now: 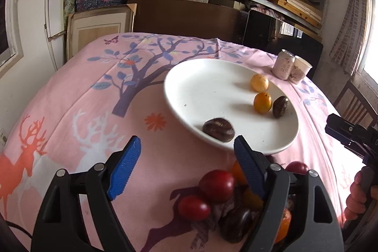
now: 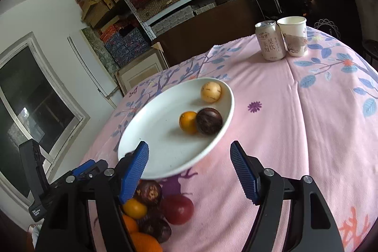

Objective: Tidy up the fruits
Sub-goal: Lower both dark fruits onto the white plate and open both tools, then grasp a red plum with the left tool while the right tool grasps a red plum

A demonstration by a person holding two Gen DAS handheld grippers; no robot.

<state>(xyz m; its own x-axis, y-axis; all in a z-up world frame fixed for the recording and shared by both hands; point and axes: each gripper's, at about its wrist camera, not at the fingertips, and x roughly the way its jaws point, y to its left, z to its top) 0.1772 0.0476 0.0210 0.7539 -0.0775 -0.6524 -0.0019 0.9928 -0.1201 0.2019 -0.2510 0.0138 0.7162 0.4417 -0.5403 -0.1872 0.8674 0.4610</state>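
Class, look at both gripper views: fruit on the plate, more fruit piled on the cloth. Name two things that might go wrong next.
1. The dark fruit lies near the plate's near rim and might roll off if nudged.
2. The left tongs hover open above the pile; gripping the red fruit could scatter its neighbours.

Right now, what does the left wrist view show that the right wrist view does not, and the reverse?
Only the left wrist view shows a fourth fruit on the plate, a dark one near the front rim, and two red fruits on the cloth. Only the right wrist view shows a purple flower print. Both show the yellow fruit, orange fruit, can and paper cup.
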